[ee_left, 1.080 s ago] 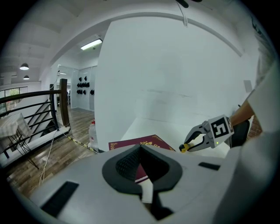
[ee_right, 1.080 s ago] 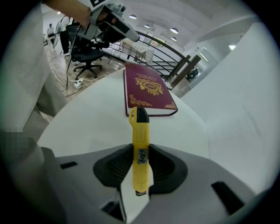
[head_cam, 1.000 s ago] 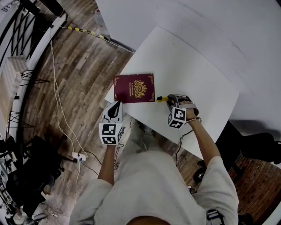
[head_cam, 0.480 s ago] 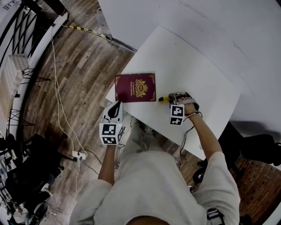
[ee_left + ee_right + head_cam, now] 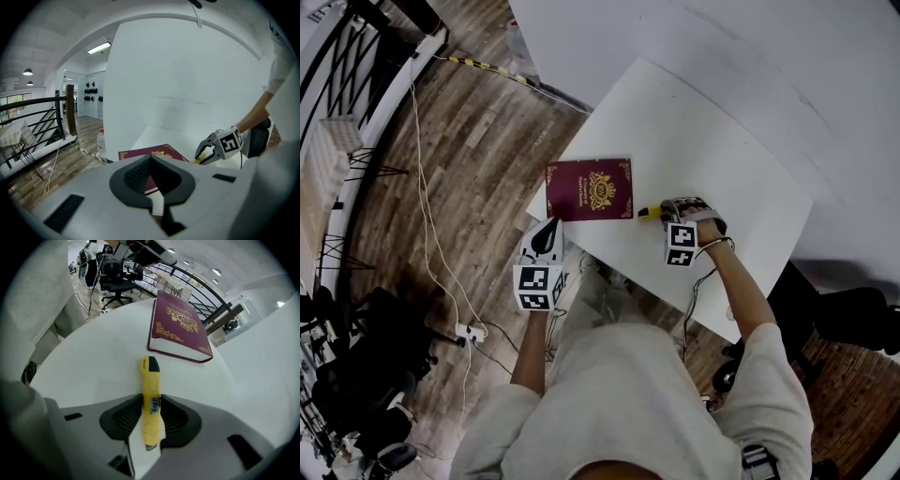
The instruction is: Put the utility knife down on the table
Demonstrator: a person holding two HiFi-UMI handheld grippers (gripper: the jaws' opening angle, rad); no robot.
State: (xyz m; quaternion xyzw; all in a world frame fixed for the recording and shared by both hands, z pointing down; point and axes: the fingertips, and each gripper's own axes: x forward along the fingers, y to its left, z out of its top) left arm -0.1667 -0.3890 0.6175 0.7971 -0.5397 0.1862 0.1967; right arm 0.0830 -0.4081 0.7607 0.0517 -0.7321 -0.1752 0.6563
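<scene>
A yellow utility knife lies lengthwise between my right gripper's pads, black tip pointing away over the white table. The pads touch both its sides while the jaws are opening. From the head view, the knife's front end sticks out to the left of the right gripper, low on the table just right of the book. My left gripper hangs off the table's near edge, shut and holding nothing. In the left gripper view, the right gripper shows over the knife.
A maroon book with gold print lies flat near the table's corner, just beyond the knife. Wooden floor with cables and a railing lies to the left. White wall panels stand behind the table.
My right gripper has rolled slightly about its own axis, staying over the same spot with the knife. The left gripper has not moved.
</scene>
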